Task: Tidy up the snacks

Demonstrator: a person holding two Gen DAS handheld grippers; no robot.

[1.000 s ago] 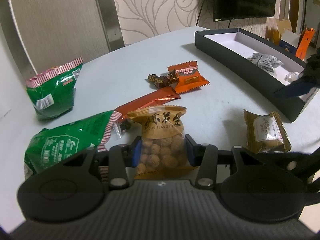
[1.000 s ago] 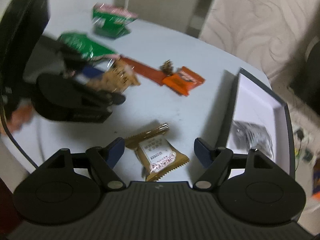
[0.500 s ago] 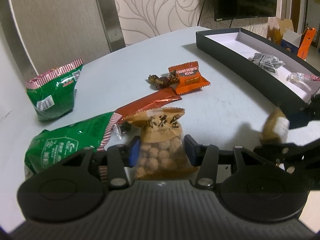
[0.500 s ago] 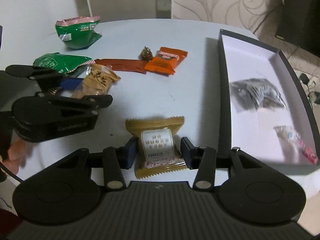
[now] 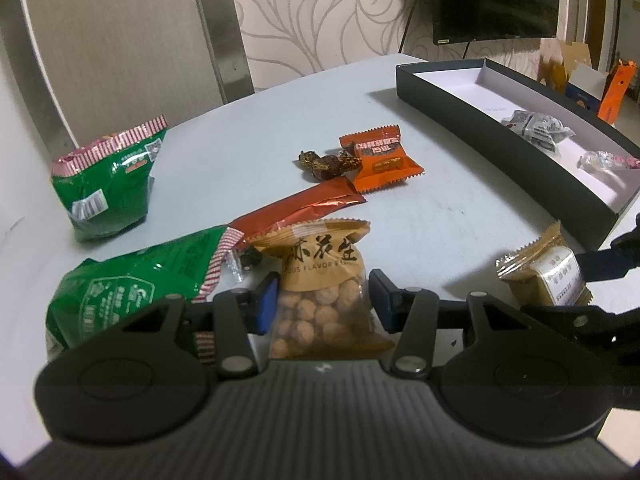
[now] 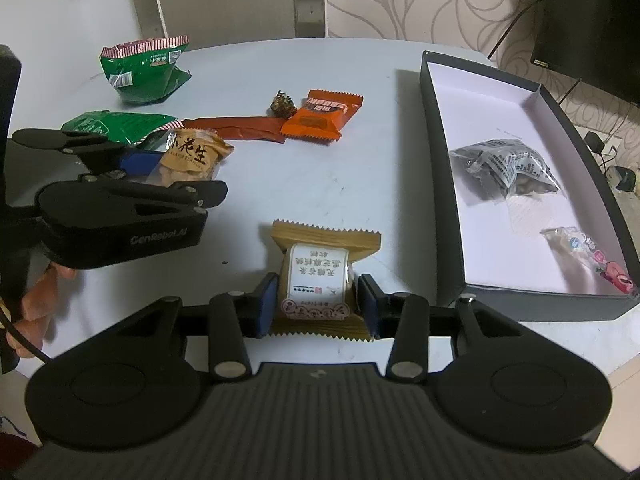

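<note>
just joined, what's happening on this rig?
A person is sorting snacks into the black box. The left tongs are clamped on a peanut bag. The right tongs are closing, with a tan pastry packet between their pads. Two packets already lie in the box; two green bags and some orange snacks remain on the table.

Matte black plastic on both units. Left hand-held gripper (image 5: 323, 304): ribbed grey-black housing, two round discs w/ recessed circles, angled black linkage arms, silver screw heads at pivots, blue pads (image 5: 267, 300) on finger tips. Right hand-held gripper (image 6: 317, 302): same build, same blue pads, tiny logo mid-housing. Seen from right cam, left unit w/ white "GenRobot.AI" lettering on side; thin black cable by person's hand (image 6: 34, 304).
</note>
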